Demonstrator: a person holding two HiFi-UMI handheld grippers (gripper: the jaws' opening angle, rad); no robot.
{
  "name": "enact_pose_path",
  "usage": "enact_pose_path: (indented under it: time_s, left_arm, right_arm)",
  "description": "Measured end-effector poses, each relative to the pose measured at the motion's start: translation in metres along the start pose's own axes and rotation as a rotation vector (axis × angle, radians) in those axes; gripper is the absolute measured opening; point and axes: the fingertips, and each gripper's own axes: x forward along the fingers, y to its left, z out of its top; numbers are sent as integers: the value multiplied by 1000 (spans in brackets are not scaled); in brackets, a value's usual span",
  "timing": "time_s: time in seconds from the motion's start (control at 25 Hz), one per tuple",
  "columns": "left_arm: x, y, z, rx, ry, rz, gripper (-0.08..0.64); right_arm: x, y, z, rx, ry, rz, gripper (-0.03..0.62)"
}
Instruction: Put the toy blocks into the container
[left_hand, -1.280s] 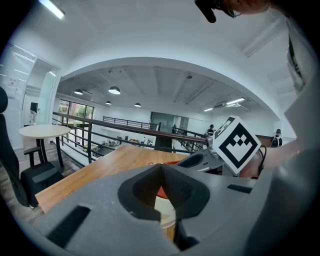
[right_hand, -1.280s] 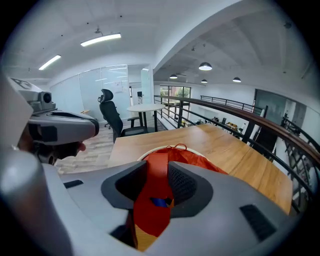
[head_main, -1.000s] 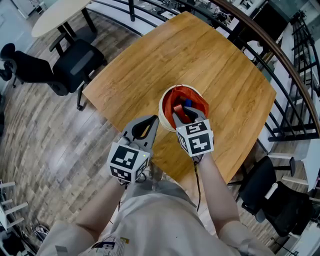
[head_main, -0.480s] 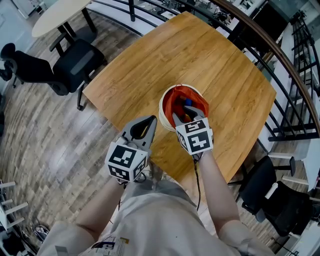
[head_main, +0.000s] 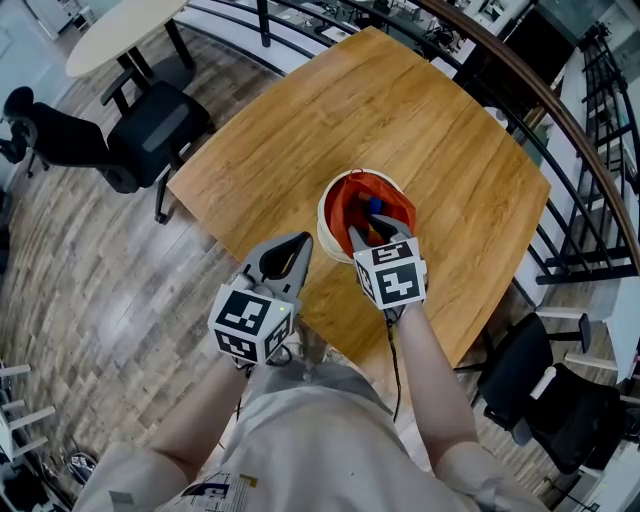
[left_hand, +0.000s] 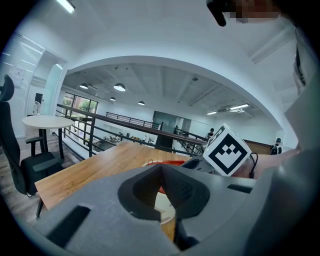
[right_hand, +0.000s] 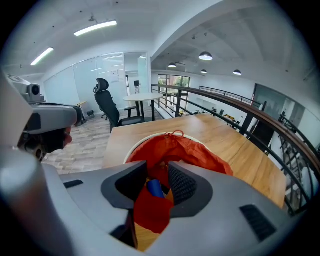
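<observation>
Toy blocks (head_main: 374, 207) look to us small, hard and light, and smooth enough to slip, so we would pinch one across its flat sides. Our right gripper (right_hand: 157, 172) hangs over the container (head_main: 325, 215), a white tub with an orange liner (right_hand: 200, 150) near the middle of the counter (head_main: 420, 130). Its jaws stand about half apart, pinching what we take for a red block (right_hand: 150, 212), with a blue block (right_hand: 154, 188) just beyond, inside the tub. Our left gripper (left_hand: 160, 167), near and left of the tub, has its jaws together on nothing.
</observation>
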Motion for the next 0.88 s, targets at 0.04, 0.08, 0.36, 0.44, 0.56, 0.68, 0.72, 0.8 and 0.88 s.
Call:
enact_pose_path:
  time_s: [0.04, 0.08, 0.36, 0.44, 0.56, 0.68, 0.72, 0.8, 0.88]
  left_arm:
    - [-2, -1, 2, -2, -5, -2, 12]
    - [-3, -2, 5, -3, -11, -5, 12]
    - [-10, -7, 22, 15, -43, -9, 12]
    - [-12, -10, 27, 23, -52, -10, 12]
    - [-17, -13, 36, 32, -68, -13, 12]
    - [-26, -21, 53, 40, -107, -24, 12]
    - [-30, -25, 60, 46, -123, -27, 12]
    - [-38, -31, 75, 65, -156, -33, 12]
    - [-46, -38, 89, 91, -187, -36, 12]
  right_arm:
    - [-2, -1, 1, 8, -9, -6, 138]
    - [-5, -1, 2, 17, -20, -10, 137]
    - [-34, -6, 16, 76, -123, -26, 72]
    - [-47, -6, 23, 82, -163, -29, 60]
    - [-69, -5, 36, 84, -234, -31, 50]
    - [-93, -2, 50, 79, -307, -31, 46]
    - [-102, -1, 54, 76, -330, -33, 46]
    - [-121, 3, 63, 67, -379, -37, 44]
    - [-140, 6, 71, 54, -430, -44, 41]
